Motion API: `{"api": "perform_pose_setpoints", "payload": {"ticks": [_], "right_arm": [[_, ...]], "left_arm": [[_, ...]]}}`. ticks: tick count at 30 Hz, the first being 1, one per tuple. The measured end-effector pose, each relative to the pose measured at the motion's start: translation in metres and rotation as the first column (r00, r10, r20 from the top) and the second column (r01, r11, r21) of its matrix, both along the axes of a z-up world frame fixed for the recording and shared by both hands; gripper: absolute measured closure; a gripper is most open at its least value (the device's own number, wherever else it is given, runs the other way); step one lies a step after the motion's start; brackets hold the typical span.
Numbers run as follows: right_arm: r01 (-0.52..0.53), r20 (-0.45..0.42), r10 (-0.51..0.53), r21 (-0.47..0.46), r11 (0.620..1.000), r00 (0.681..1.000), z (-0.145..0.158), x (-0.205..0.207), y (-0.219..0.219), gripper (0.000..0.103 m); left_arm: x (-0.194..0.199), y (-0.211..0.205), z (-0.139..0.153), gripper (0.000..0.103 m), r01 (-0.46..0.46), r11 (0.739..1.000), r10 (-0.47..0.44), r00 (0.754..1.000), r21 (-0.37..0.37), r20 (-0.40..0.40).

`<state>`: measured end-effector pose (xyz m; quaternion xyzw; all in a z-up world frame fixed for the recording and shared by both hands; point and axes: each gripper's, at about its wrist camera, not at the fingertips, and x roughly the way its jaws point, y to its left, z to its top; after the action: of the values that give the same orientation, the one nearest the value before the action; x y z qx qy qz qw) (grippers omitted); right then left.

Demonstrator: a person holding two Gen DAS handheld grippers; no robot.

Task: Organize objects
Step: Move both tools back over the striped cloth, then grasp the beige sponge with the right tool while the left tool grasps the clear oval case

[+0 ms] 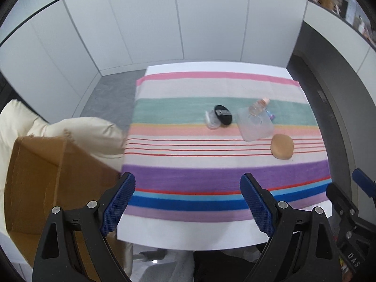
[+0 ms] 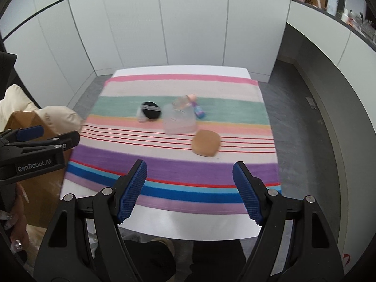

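On the striped cloth (image 1: 225, 176) (image 2: 174, 169) lie a black round compact (image 1: 223, 114) (image 2: 151, 110) with a small clear jar (image 1: 212, 120) (image 2: 141, 115) beside it, a clear plastic pouch (image 1: 255, 124) (image 2: 179, 119), a small clear bottle with a pink cap (image 1: 258, 105) (image 2: 185, 99), a small blue-purple tube (image 1: 270, 115) (image 2: 198, 111), and a tan sponge puff (image 1: 282, 149) (image 2: 206, 142). My left gripper (image 1: 187, 202) is open and empty over the near edge of the cloth. My right gripper (image 2: 189, 188) is open and empty, also over the near edge. Both are well short of the objects.
An open cardboard box (image 1: 47, 181) (image 2: 42, 183) sits left of the table on a cream cushion (image 1: 77, 131) (image 2: 58, 115). The right gripper shows at the right edge of the left wrist view (image 1: 352, 202); the left one shows at left in the right wrist view (image 2: 35, 145). White wall panels stand behind the table.
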<state>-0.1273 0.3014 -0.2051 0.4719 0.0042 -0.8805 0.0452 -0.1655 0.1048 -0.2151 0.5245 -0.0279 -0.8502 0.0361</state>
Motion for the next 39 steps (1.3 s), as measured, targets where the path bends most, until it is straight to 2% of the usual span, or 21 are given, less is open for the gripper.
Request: {"api": "perform_pose_setpoints", "payload": {"ticks": [4,9,13,18,25,28,36,38,39], "right_arm": [[0.002,0.020,-0.002,-0.007,1.000,1.000,-0.020,-0.012,0.014,0.025],[0.007,0.050,-0.006,-0.018,1.000,0.999,-0.052,-0.036,0.029,0.025],[-0.001,0.073,0.002,-0.020,1.000,0.997,-0.084,-0.059,0.033,0.025],[-0.017,0.097,0.017,0.001,1.000,0.995,-0.118,-0.086,0.032,0.025],[-0.074,0.091,0.074,0.000,0.997,0.993,-0.154,-0.114,0.029,0.025],[-0.086,0.092,0.085,0.002,0.996,0.992,-0.165,-0.121,0.026,0.025],[-0.099,0.071,0.102,-0.038,0.994,0.992,-0.175,-0.127,0.019,0.025],[-0.114,0.066,0.116,-0.024,0.993,0.991,-0.177,-0.127,0.014,0.025],[-0.121,0.066,0.121,-0.001,0.993,0.991,-0.178,-0.127,0.011,0.025]], "left_arm": [[-0.012,0.007,-0.022,0.011,0.026,1.000,-0.026,0.999,-0.005,0.037],[-0.038,0.001,-0.054,0.011,0.001,0.999,-0.004,0.996,0.032,0.092],[-0.064,0.006,-0.077,0.011,0.040,0.999,-0.041,0.997,0.013,0.062],[-0.093,0.016,-0.113,0.011,0.099,0.992,-0.105,0.992,0.080,0.076],[-0.134,0.011,-0.162,0.011,0.051,0.994,-0.059,0.994,0.097,0.087],[-0.149,0.006,-0.172,0.011,0.030,0.994,-0.037,0.997,0.106,0.074],[-0.174,0.003,-0.176,0.014,-0.016,0.996,0.014,1.000,0.091,0.019],[-0.174,0.008,-0.176,0.018,0.002,0.997,-0.003,1.000,0.083,0.006],[-0.173,0.010,-0.175,0.026,0.019,0.996,-0.019,1.000,0.084,-0.006]]}}
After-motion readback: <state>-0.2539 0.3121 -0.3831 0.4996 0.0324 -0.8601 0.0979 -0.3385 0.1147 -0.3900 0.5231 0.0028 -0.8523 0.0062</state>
